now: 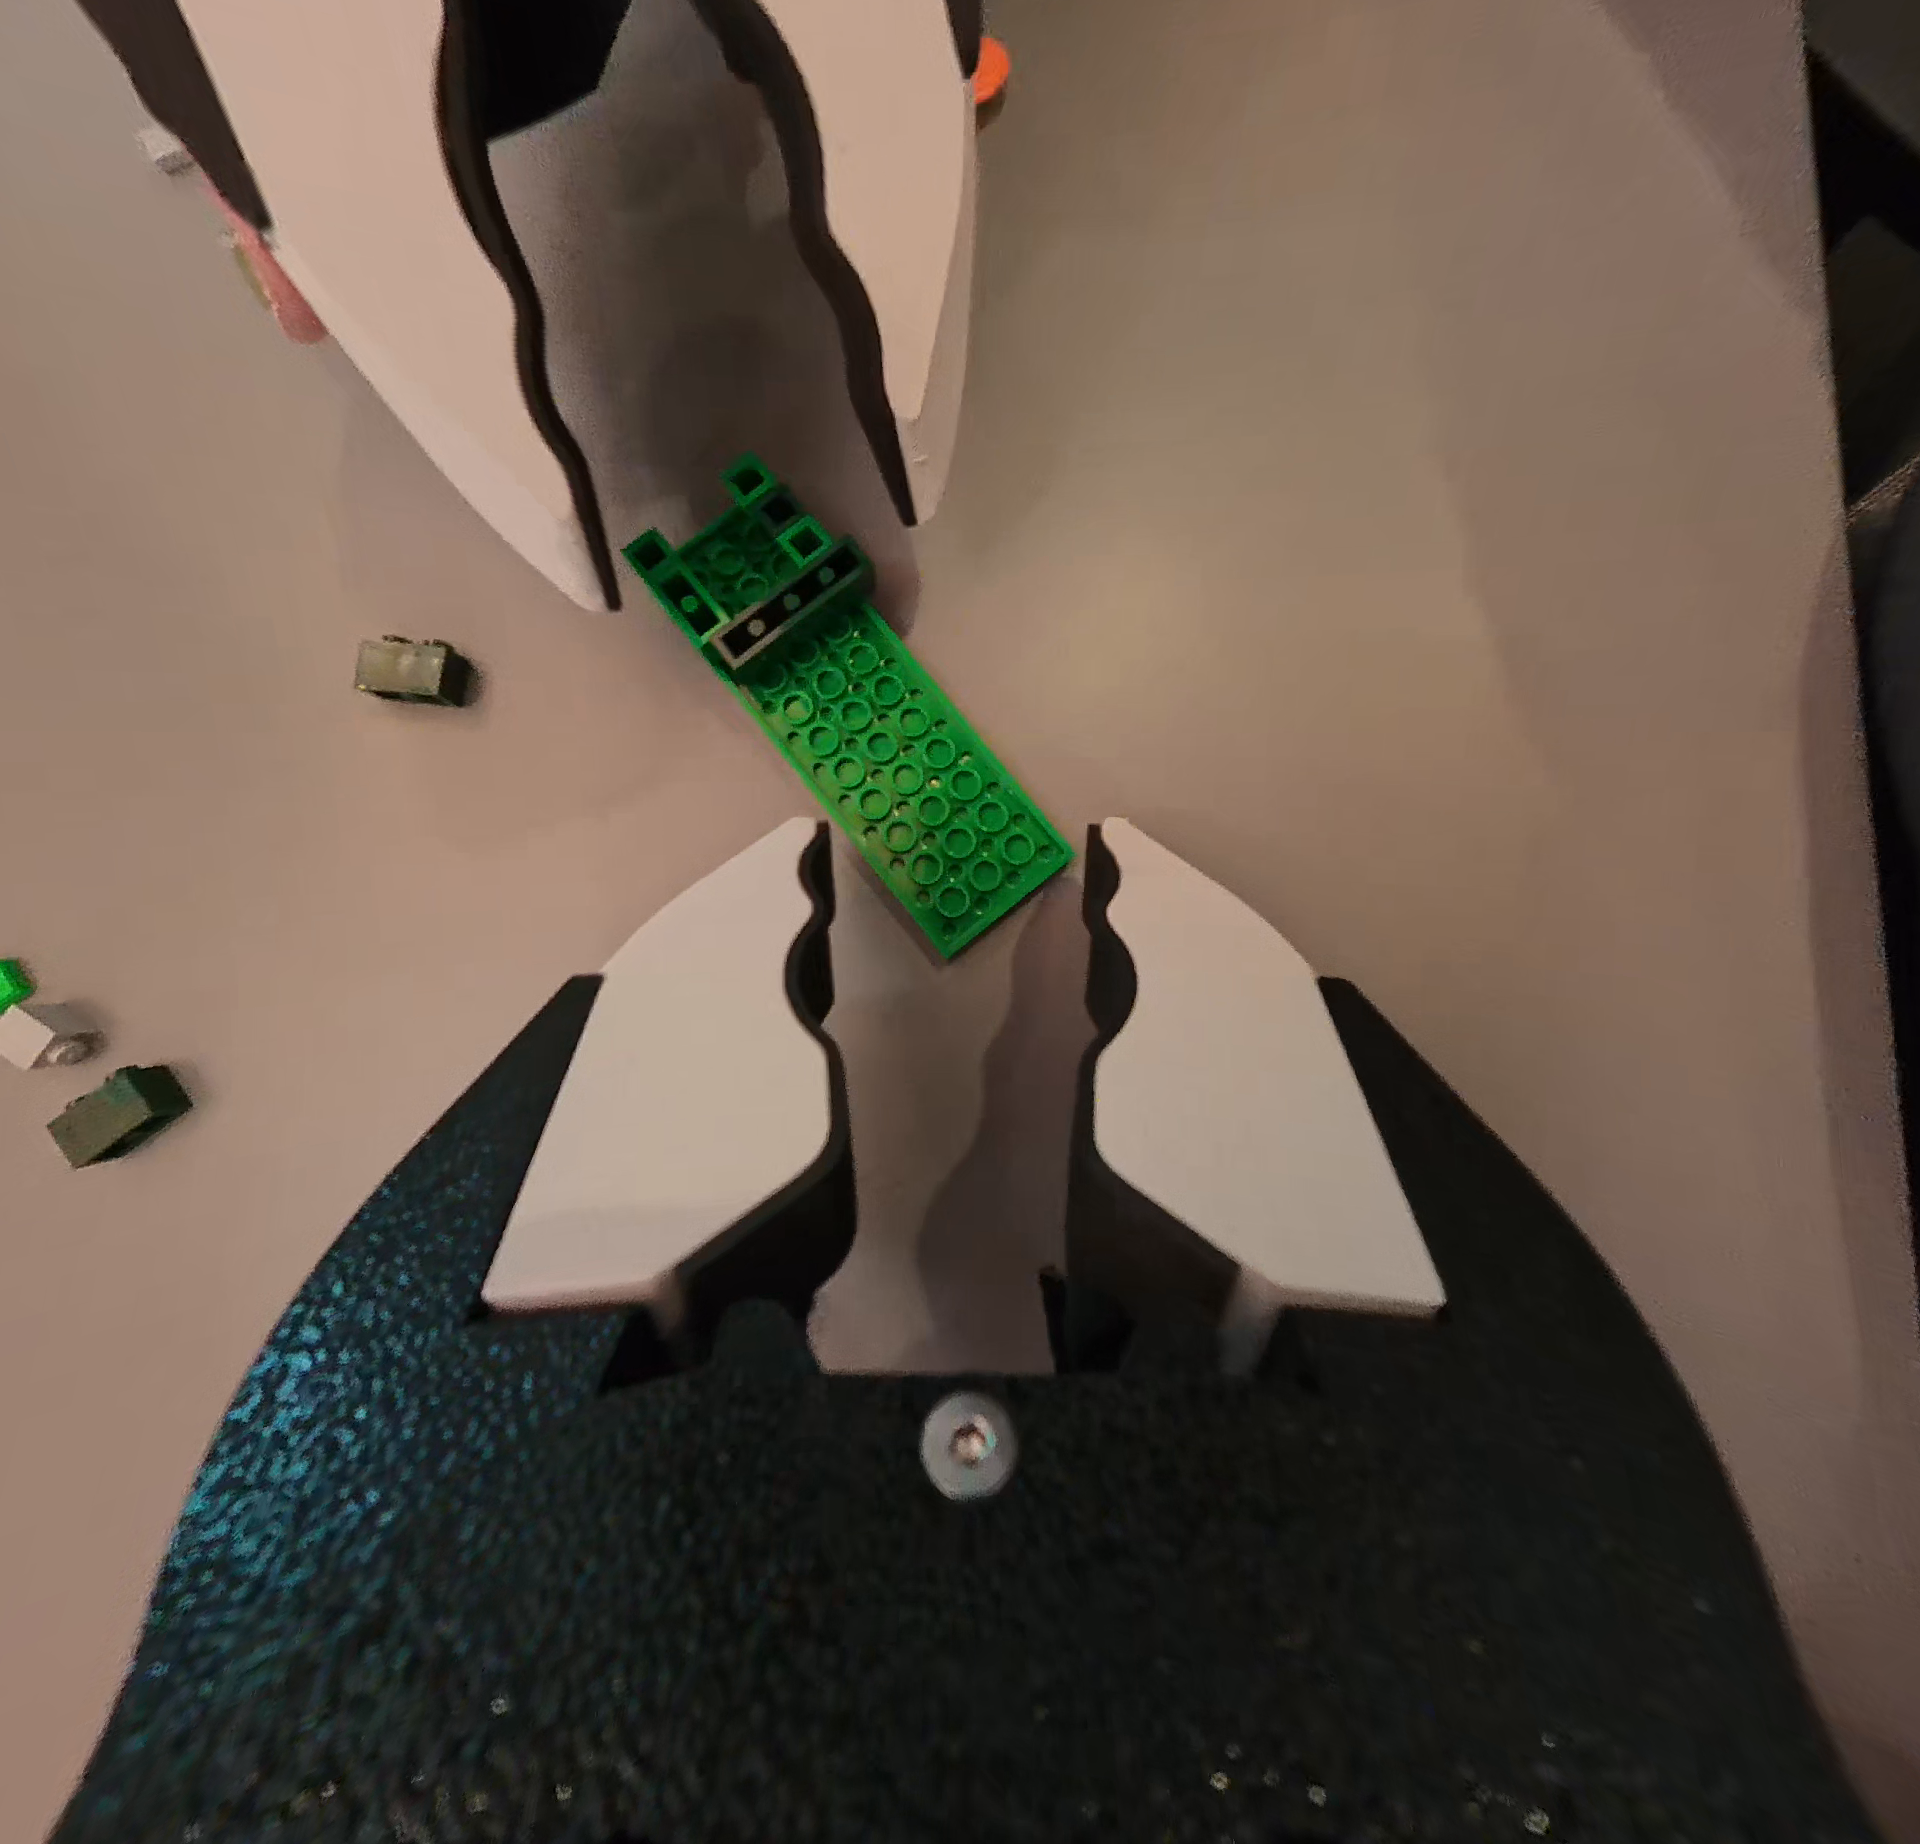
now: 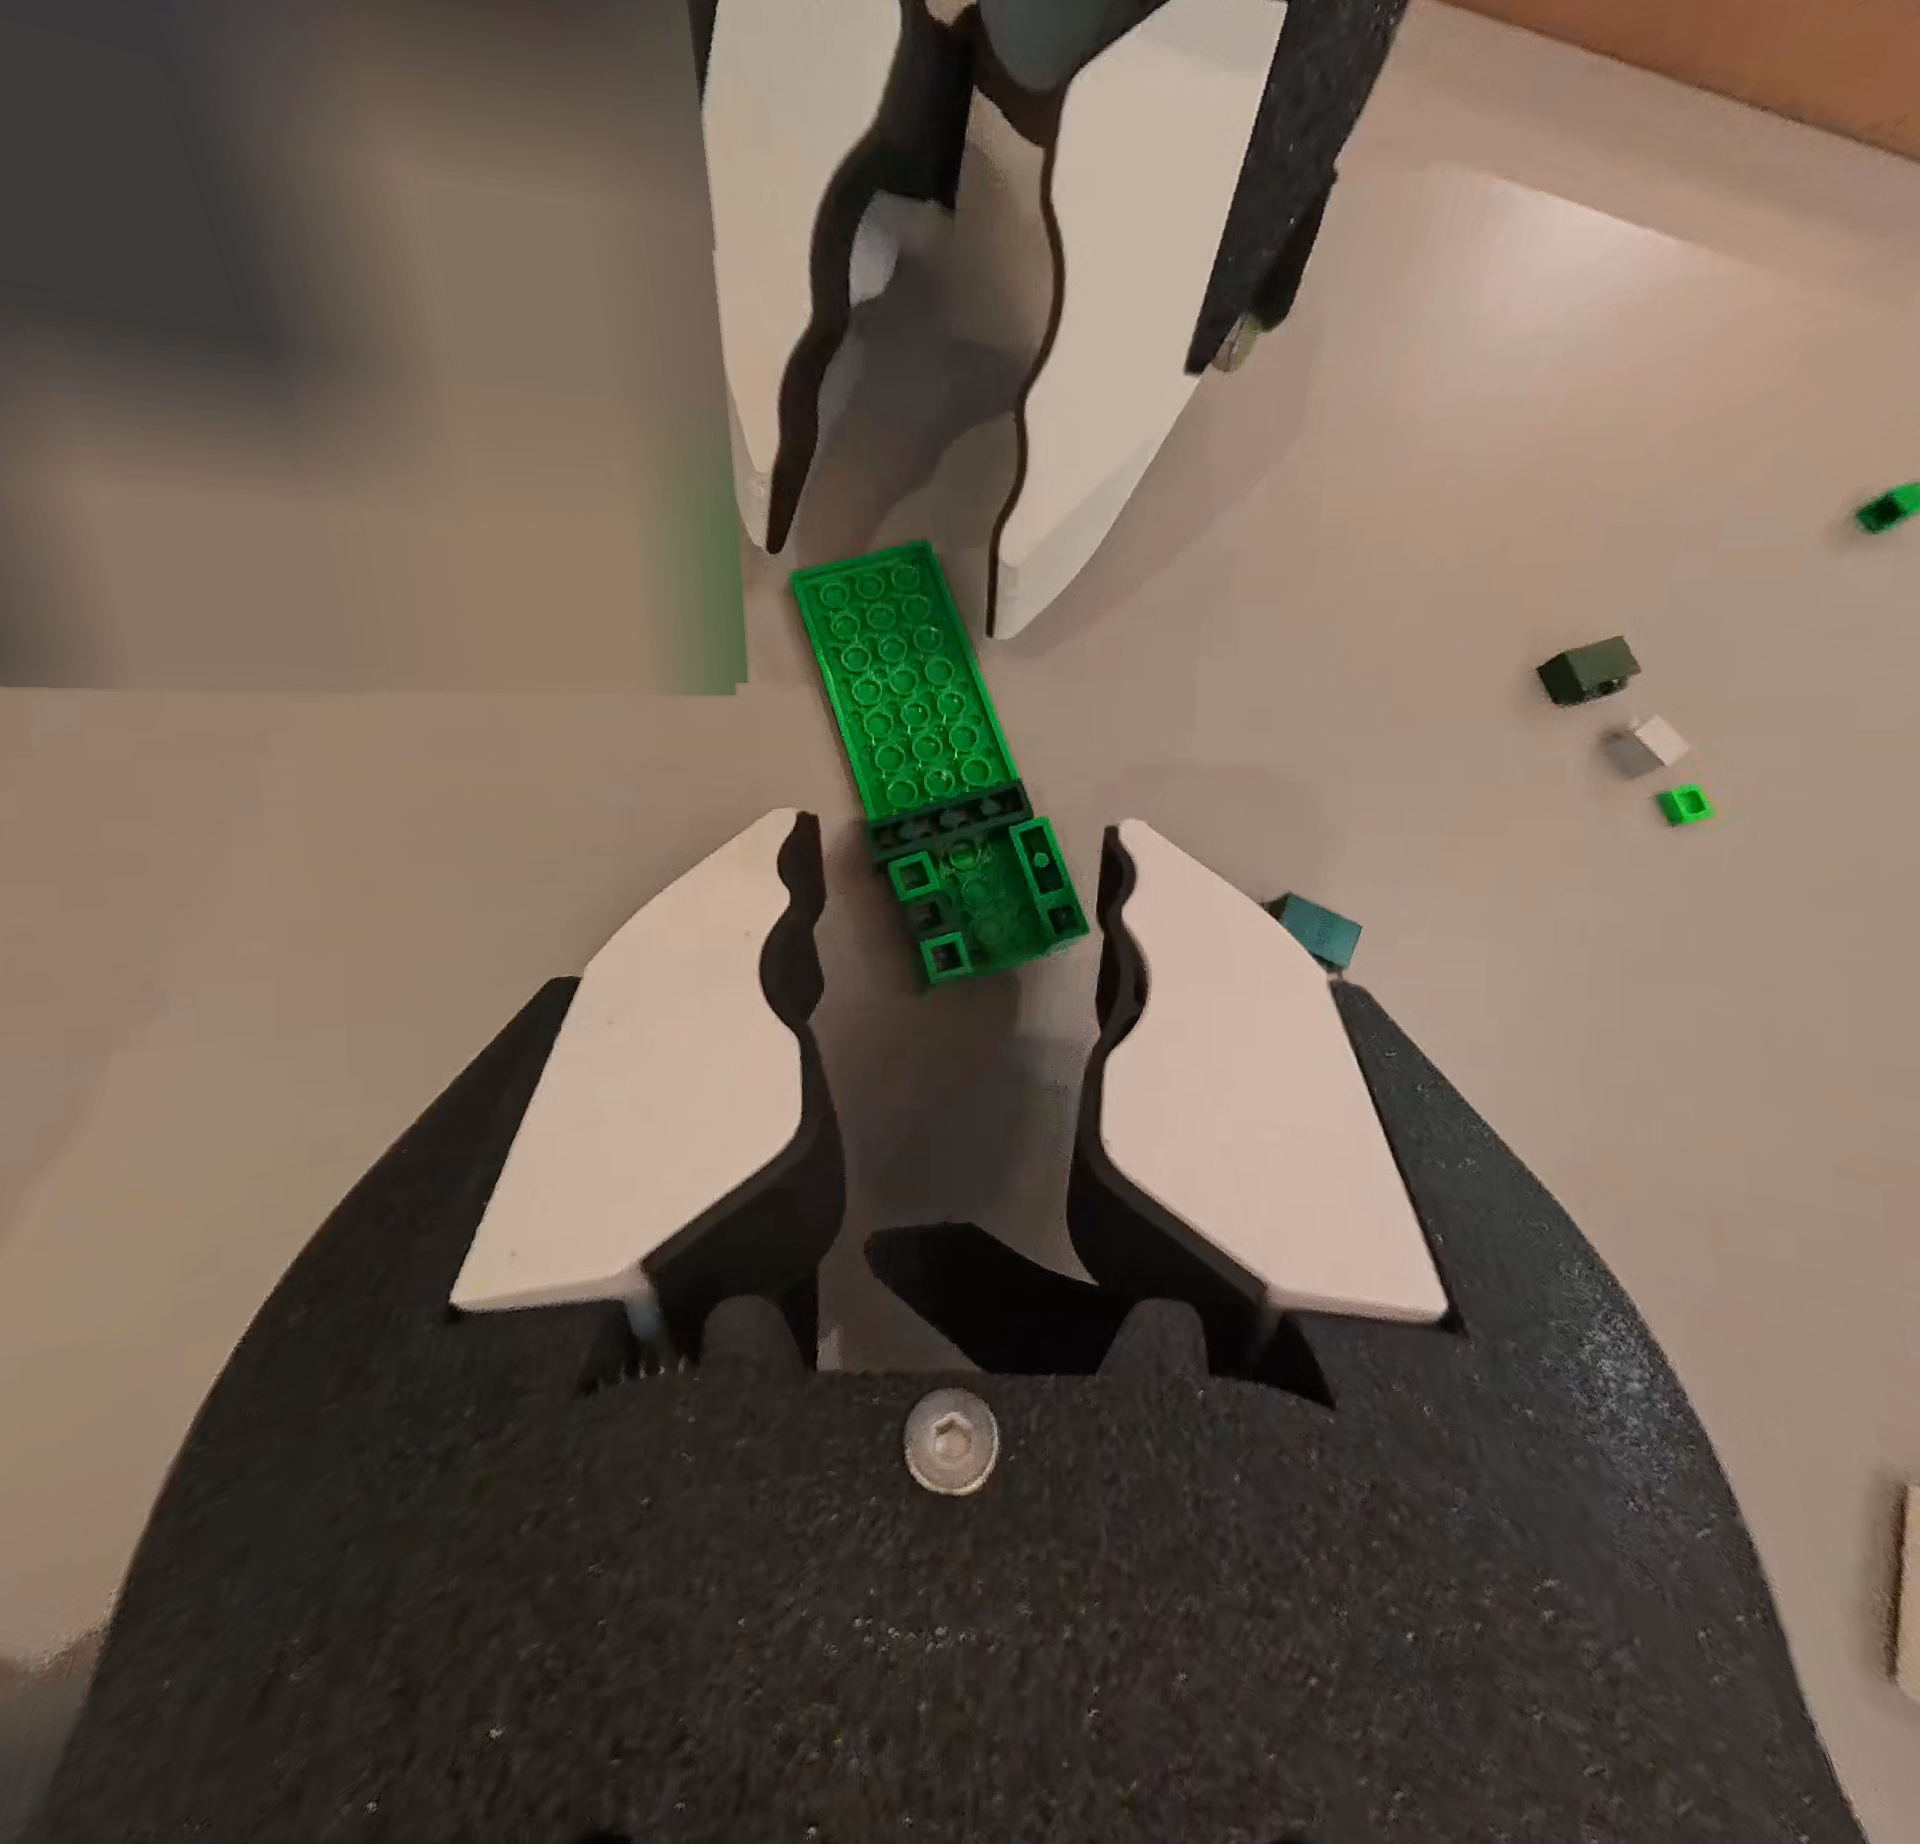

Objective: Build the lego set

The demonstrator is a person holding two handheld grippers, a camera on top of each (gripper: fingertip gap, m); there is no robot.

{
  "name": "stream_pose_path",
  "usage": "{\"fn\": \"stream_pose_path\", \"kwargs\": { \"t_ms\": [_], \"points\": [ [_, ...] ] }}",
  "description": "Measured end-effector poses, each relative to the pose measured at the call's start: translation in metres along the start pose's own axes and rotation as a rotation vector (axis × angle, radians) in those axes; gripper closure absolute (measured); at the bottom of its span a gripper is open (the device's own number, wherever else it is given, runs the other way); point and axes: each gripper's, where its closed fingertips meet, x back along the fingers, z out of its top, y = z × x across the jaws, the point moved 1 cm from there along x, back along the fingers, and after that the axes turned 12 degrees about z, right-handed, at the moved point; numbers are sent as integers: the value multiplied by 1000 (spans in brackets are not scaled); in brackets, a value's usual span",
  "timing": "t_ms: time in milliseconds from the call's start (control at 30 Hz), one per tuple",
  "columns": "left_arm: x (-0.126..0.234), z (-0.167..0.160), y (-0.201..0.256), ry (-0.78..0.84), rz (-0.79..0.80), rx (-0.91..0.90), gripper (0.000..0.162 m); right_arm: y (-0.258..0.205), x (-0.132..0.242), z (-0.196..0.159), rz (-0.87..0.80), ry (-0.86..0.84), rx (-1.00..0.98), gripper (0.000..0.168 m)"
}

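A long green plate (image 1: 904, 786) lies studs-down on the pale table, with a black bar (image 1: 792, 605) and small green bricks fixed to one end. My left gripper (image 1: 956, 849) is open, and the plate's bare end sits between its fingertips. My right gripper (image 1: 758, 558) comes in from the far side, open, its tips on either side of the built-up end. In the right wrist view the plate (image 2: 904, 693) runs from my open right gripper (image 2: 956, 833) to the open left gripper (image 2: 883, 589). Neither gripper is closed on the plate.
Loose pieces lie to one side: an olive brick (image 1: 416, 670), a dark green brick (image 1: 120, 1114), a grey piece (image 1: 47, 1031), an orange piece (image 1: 992, 69). The right wrist view shows a teal brick (image 2: 1320, 927), a dark green brick (image 2: 1584, 667), small green pieces (image 2: 1685, 805) and the table edge (image 2: 1662, 59). The gap from one gripper's tips to the other's is roughly 6 cm.
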Motion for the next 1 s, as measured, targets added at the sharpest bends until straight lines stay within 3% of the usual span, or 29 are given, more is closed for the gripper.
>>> {"fn": "stream_pose_path", "kwargs": {
  "t_ms": [300,467,567,1000],
  "points": [
    [-4,-6,-13,-5,39,46,116,2,-5,-15,71,-52,-27,118],
    [-2,-4,-26,5,127,76,98,0,-12,-15,32,-77,24,128],
    [0,1,-24,39,111,84,96,-3,-13,-15,17,-83,15,130],
    [-16,1,-2,-29,125,-70,85,-20,-13,-14,-125,9,-118,132]
  ]
}}
